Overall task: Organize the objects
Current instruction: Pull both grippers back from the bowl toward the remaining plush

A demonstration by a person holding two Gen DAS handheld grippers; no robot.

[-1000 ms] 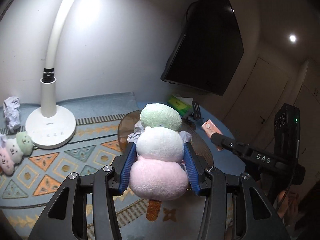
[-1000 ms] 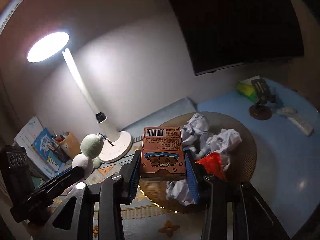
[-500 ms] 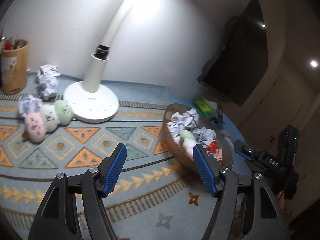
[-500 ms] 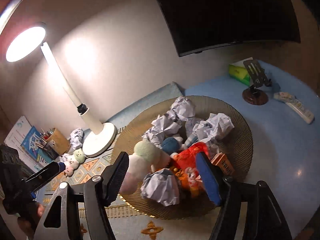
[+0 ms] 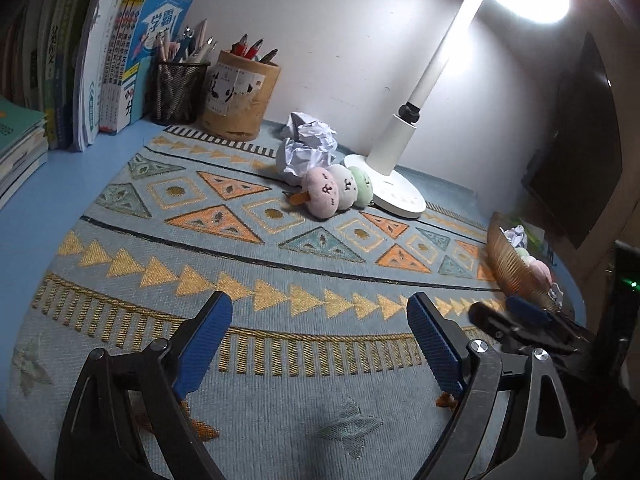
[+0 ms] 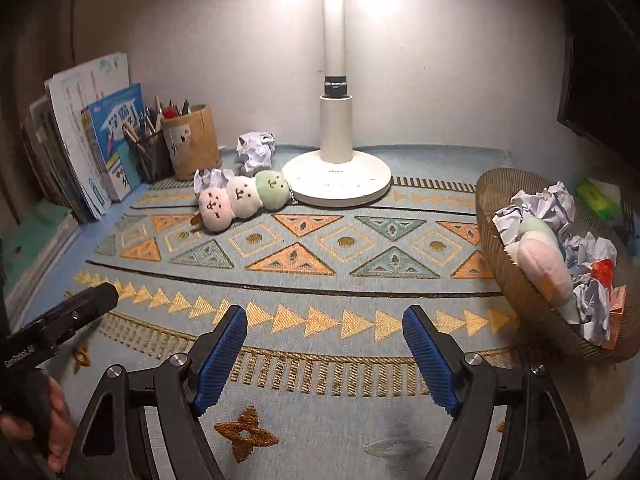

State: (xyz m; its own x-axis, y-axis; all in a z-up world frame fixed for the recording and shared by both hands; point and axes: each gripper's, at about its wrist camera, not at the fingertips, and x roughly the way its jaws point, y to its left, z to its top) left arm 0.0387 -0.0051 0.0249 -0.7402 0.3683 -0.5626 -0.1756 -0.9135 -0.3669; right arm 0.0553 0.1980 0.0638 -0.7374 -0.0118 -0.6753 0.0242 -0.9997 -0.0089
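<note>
Both my jaws are spread and empty above the desk. The plush toy [image 6: 243, 199] lies ahead and left of my right gripper [image 6: 324, 354], long axis crosswise, beside the lamp base [image 6: 336, 178]; my left gripper [image 5: 320, 344] looks nearer.

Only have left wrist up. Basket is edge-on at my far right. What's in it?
Observer: The right wrist view looks into the basket. A three-ball plush lies in it among crumpled paper.
Operator: Anything else in there?
Observer: Something red, and an orange box against the right-hand rim.
Operator: Right gripper holding anything?
Observer: No. The right gripper is open with nothing between its fingers, over the patterned mat.
</note>
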